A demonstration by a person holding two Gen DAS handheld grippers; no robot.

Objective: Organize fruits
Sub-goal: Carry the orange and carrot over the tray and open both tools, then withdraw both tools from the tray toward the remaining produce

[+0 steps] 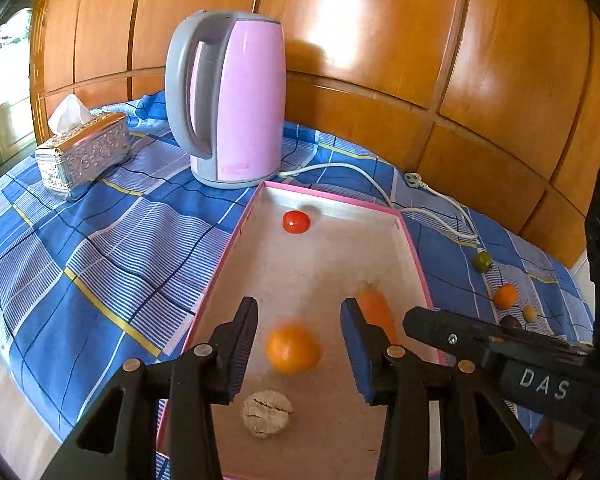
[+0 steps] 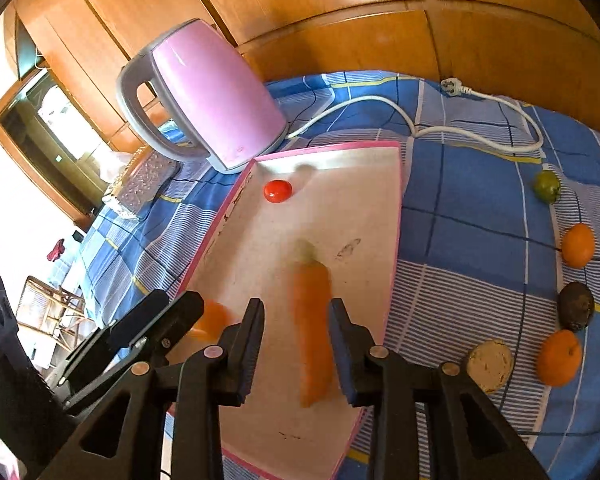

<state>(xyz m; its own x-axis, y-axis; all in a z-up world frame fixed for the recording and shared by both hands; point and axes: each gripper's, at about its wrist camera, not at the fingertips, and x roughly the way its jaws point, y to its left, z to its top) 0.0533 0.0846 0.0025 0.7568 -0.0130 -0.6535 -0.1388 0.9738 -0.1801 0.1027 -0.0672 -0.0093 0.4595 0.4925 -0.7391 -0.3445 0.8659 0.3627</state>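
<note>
Both grippers are over the pink-rimmed tray (image 1: pixel 414 248) right now. My left gripper (image 1: pixel 300 312) has its jaws apart with a blurry orange (image 1: pixel 293 347) sitting in the gap; the pads aren't pressing it, so it's released. My right gripper (image 2: pixel 297 312) is the same story: loosened, with the carrot (image 2: pixel 313 332) lying on the tray floor between the fingers, no squeeze on it.

In the left view there's a cherry tomato (image 1: pixel 296 221) up at 12 o'clock in the tray, and a cracked walnut (image 1: pixel 267 413) at 6 o'clock, under the orange. In the right view, loose fruit sits on the checked blue cloth (image 2: pixel 460 208) at 3 o'clock.

Readable text: "DAS" in white on my right gripper's arm, seen in the left view. The pink kettle (image 1: pixel 236 96) has a small label, too blurry to read.
</note>
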